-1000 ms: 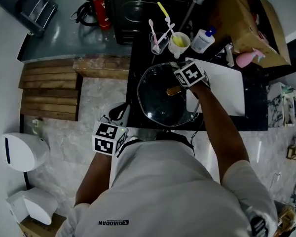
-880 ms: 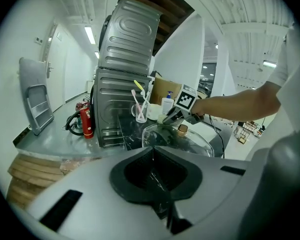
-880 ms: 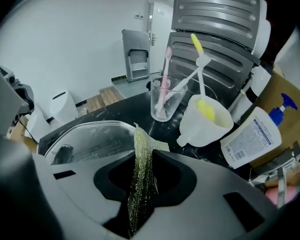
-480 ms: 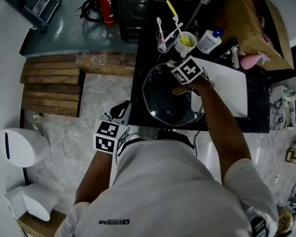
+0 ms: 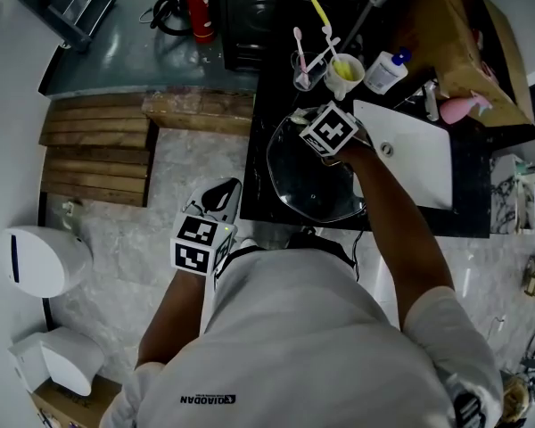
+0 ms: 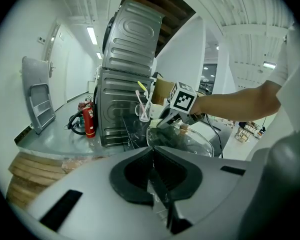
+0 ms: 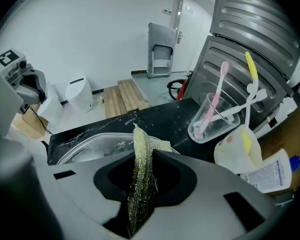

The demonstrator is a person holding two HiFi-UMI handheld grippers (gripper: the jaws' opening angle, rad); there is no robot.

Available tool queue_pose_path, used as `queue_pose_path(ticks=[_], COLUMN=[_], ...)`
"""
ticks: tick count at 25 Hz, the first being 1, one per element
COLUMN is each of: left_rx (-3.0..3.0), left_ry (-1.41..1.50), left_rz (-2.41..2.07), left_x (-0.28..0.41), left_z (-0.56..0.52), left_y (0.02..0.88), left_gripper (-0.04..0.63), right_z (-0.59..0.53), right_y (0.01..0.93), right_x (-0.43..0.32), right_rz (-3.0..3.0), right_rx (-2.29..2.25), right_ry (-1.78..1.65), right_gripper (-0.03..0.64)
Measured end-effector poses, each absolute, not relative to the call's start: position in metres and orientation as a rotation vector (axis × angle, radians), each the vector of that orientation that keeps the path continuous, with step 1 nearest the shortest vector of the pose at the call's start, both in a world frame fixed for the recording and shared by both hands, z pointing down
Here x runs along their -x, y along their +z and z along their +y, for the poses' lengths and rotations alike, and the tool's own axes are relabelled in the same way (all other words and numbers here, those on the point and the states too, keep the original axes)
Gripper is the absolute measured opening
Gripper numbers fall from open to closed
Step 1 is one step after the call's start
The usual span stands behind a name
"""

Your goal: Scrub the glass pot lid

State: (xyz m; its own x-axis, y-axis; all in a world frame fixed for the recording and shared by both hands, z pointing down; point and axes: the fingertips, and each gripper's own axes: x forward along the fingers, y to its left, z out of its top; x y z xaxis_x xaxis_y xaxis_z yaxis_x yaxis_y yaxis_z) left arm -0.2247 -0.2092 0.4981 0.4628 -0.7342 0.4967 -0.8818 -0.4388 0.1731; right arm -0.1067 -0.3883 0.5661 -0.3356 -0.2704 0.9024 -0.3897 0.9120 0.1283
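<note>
On the black counter (image 5: 257,163), the glass lid (image 5: 314,190) lies at my 12 o'clock. My right gripper (image 7: 144,156) is clamped on a green scrubbing cloth (image 7: 139,189) over the lid's 11 o'clock edge. My left gripper (image 6: 157,181) hangs at the lid's 8 o'clock, jaws together.

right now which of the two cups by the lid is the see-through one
The clear cup holding the pink toothbrush, on the left in the right gripper view. The white cup beside it is opaque and holds a yellow toothbrush.
</note>
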Motion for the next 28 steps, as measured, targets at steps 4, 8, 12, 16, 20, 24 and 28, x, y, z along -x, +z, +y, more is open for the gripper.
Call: queue_pose_path(ticks=[4,8,12,16,20,24,28], left_rx=[-2.307,-2.315,-2.308,-2.305,-2.316,-2.325,-2.33], left_ry=[0.491,0.472,0.487,0.503,0.51,0.513,0.521], left_rz=[-1.359,-1.38,-1.371,-1.359,-1.352,-1.345,-1.33], left_x=[0.229,0.235,0.238,0.239,0.238,0.235,0.233], left_z=[-0.204,-0.2,-0.193,-0.186,-0.181,-0.178,-0.173], left_y=[0.498,0.496,0.497,0.497,0.496,0.495,0.496], left_gripper=[0.018,0.018,0.018,0.018,0.018,0.018,0.018], right_z=[-0.376,-0.36,-0.344,-0.332,-0.318,-0.303,-0.287], right_y=[0.566,0.567,0.564,0.562,0.562,0.563,0.566], right_x=[0.121,0.136,0.154,0.161,0.165,0.169,0.168], right_rz=[-1.936,-1.938,-1.96,-1.968,-1.968,-1.975,-1.968], right_rx=[-0.448,-0.408,-0.35,-0.328,-0.299,-0.265,-0.219], right_ry=[0.091,0.044,-0.018,-0.045,-0.067,-0.107,-0.143], right_gripper=[0.095,0.095,0.095,0.095,0.095,0.095,0.095])
